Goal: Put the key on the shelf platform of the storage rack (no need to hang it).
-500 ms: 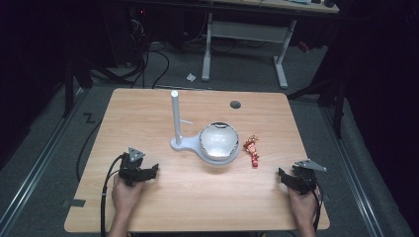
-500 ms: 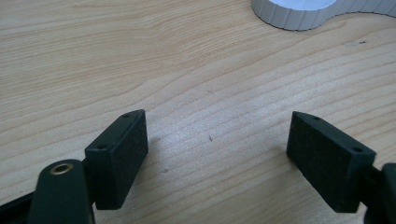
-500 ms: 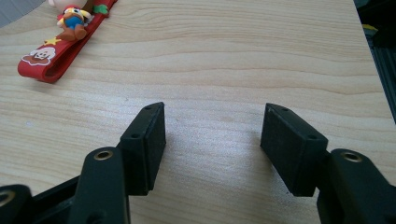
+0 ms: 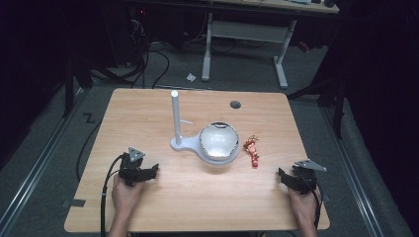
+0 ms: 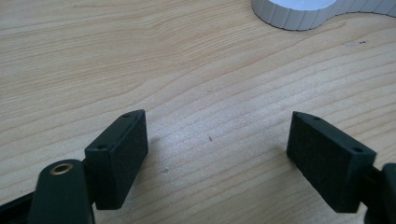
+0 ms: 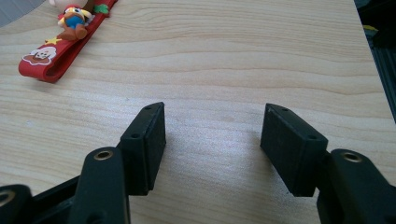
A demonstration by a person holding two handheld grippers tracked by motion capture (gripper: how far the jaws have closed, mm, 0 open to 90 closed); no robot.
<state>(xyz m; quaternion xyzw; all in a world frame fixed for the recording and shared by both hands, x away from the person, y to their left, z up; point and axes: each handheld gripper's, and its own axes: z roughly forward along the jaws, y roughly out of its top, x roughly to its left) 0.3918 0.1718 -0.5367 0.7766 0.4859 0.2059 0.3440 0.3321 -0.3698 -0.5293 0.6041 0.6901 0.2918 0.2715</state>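
Note:
A white stand with an upright post and a small side peg sits mid-table; part of its ribbed base shows in the left gripper view. A shiny round bowl-like thing rests on the stand's right part. Just right of it lies a red strap with cartoon charms. My left gripper rests open near the front left, nothing between its fingers. Near the front right, my right gripper is open too, over bare wood.
The wooden table has a dark round hole near its back edge. A cable trails from the left gripper off the front edge. Beyond the table stand a desk frame and floor cables.

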